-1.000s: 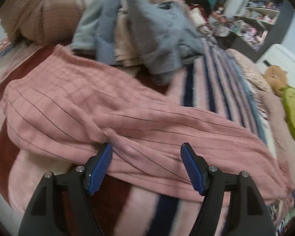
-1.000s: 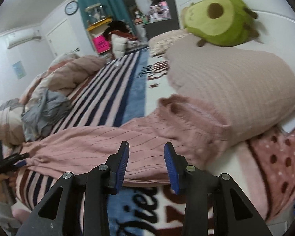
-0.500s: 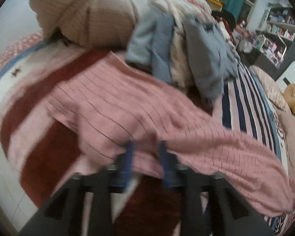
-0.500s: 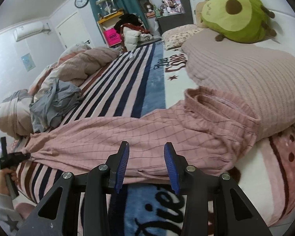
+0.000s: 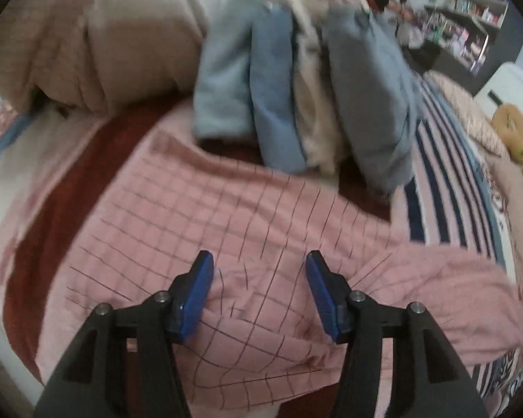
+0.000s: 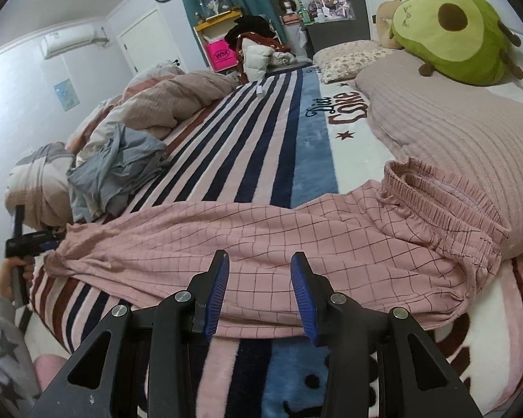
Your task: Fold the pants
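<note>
Pink checked pants [image 6: 261,237] lie stretched across the striped blanket, elastic waistband [image 6: 446,205] at the right against a beige pillow, leg ends at the left. In the left wrist view the leg ends [image 5: 226,237] spread under my left gripper [image 5: 259,289], which is open with wrinkled cloth between its blue pads, not clamped. My right gripper [image 6: 259,289] is open above the pants' near edge at mid-length. The left gripper also shows in the right wrist view [image 6: 35,240] at the leg ends.
A pile of grey, blue and cream clothes [image 5: 313,80] lies just beyond the leg ends, with a beige duvet roll [image 5: 87,41] to its left. A beige pillow [image 6: 453,129] and green avocado plush [image 6: 449,28] sit at the right. The bed's edge runs near me.
My left gripper shut briefly near the leg ends, then opened again and now sits further over the cloth. The pants have been pulled out flatter and straighter. My right gripper stays open.
</note>
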